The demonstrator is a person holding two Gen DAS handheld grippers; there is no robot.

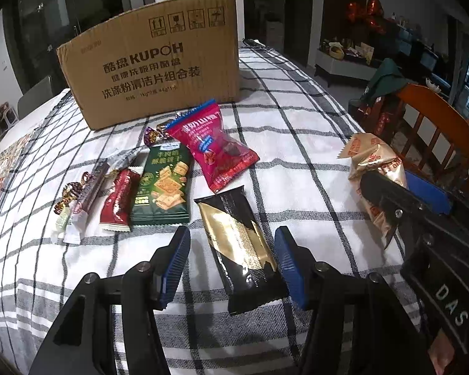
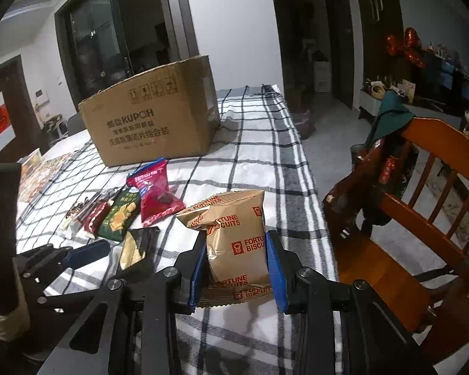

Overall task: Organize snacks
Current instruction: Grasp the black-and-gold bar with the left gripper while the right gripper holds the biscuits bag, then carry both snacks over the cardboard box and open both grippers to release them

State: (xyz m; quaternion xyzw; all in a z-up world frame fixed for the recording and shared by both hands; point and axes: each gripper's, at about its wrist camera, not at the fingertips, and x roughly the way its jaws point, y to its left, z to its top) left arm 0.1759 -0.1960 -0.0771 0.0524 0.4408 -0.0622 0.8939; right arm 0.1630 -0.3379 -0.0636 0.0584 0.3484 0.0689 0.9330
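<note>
A black and gold packet (image 1: 240, 243) lies on the checked tablecloth (image 1: 297, 131) between the blue pads of my left gripper (image 1: 233, 234). The jaws stand open: the left pad is clear of the packet and the right pad is at its edge. My right gripper (image 2: 236, 250) is shut on a gold Fortune Biscuits bag (image 2: 234, 234), held just above the cloth. In the left wrist view that bag (image 1: 372, 159) and the right gripper (image 1: 403, 200) are at the right edge. The right wrist view also catches the left gripper (image 2: 84, 253) beside the black and gold packet (image 2: 137, 250).
A row of snacks lies ahead: a green cracker bag (image 1: 164, 184), a pink bag (image 1: 215, 147), a red packet (image 1: 118, 200) and wrapped candies (image 1: 68, 193). Behind them stands a cardboard box (image 1: 153, 62). A wooden chair (image 2: 422, 187) is at the table's right edge.
</note>
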